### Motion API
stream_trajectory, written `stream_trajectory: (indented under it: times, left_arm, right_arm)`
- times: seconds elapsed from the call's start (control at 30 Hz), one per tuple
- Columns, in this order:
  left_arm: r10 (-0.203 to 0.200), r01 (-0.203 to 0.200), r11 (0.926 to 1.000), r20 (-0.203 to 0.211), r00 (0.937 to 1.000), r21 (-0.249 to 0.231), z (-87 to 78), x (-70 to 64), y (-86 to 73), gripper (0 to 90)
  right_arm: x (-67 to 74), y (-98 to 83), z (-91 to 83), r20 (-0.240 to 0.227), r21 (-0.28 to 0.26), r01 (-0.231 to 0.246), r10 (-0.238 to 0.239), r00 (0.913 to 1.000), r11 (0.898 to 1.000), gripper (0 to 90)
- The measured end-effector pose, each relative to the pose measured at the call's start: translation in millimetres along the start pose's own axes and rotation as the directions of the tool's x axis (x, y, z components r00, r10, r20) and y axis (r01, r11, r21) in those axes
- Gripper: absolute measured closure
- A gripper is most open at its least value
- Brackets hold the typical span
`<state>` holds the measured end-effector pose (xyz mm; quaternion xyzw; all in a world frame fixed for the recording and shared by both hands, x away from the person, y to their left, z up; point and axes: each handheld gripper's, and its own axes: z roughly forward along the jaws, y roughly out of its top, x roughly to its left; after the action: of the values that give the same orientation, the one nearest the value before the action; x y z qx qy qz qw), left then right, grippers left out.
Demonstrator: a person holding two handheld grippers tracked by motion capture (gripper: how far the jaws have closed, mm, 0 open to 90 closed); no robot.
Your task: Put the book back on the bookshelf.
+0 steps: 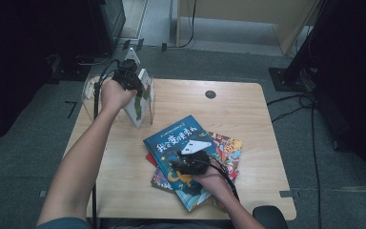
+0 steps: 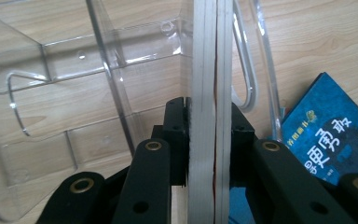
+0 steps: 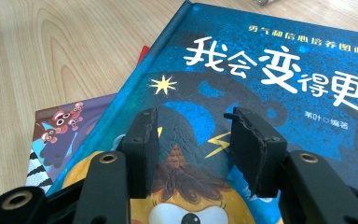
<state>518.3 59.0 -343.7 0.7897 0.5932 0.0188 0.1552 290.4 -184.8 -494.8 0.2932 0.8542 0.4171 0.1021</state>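
A white book stands on edge in a clear acrylic rack at the table's far left. My left gripper is shut on it, a pad pressed against each side. From above, the left gripper sits on top of the white book inside the rack. A blue picture book tops a loose pile near the front. My right gripper hovers low over it. Its jaws are open above the blue book, with nothing between the pads.
Under the blue book lie a purple-covered book, a red one and a colourful one. Bare wooden table stretches to the right, with a round cable hole. Cables run over the floor.
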Motion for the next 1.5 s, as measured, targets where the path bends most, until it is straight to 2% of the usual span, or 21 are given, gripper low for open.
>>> stream_trajectory:
  times: [0.1,0.27,0.37,0.53,0.8,0.97,1.2,1.33,1.5]
  left_arm:
    - [-0.006,0.006,0.9998,-0.006,1.0,0.017,12.3,1.8,0.3,76.1]
    - [-0.006,0.006,0.9997,-0.007,1.0,0.025,22.5,3.1,-0.9,76.2]
    - [-0.012,0.012,0.9996,-0.003,0.9999,0.025,24.4,4.0,-1.4,76.1]
    - [-0.001,0.001,0.9995,-0.01,0.9999,0.033,26.9,4.0,-1.6,75.8]
    - [-0.009,0.009,0.9995,0.004,0.9999,0.029,26.7,6.3,-0.9,74.5]
    - [-0.012,0.012,0.9998,0.015,0.9998,0.015,22.3,7.8,-1.0,73.6]
    - [-0.008,0.009,0.9996,0.035,0.9994,-0.026,4.9,12.6,-4.4,70.0]
    - [0.011,-0.009,0.9984,0.047,0.9988,-0.057,-11.4,16.8,-11.7,65.9]
    - [0.026,-0.02,0.9967,0.072,0.997,-0.079,-21.6,19.8,-22.4,62.5]
  right_arm:
    - [-0.2,0.0,0.0,-0.001,-0.001,-0.002,0.002,1.0,1.0,52.0]
    - [-0.6,0.1,0.0,-0.005,0.0,-0.003,0.003,1.0,1.0,52.0]
    - [-0.8,0.3,0.2,-0.005,0.0,-0.001,0.001,1.0,1.0,52.0]
    - [-1.1,0.4,0.2,-0.006,0.0,-0.002,0.002,1.0,1.0,52.1]
    - [-1.5,0.3,0.3,-0.005,-0.001,-0.003,0.003,1.0,1.0,52.1]
    - [-1.5,0.4,0.3,-0.005,-0.001,-0.004,0.004,1.0,1.0,52.2]
    - [-1.9,0.4,0.2,-0.008,-0.001,-0.01,0.01,0.9999,1.0,52.5]
    - [-3.2,0.3,0.0,-0.017,-0.003,-0.021,0.021,0.9996,1.0,52.8]
    - [-4.7,0.3,-0.3,-0.023,-0.004,-0.029,0.029,0.9993,1.0,53.1]
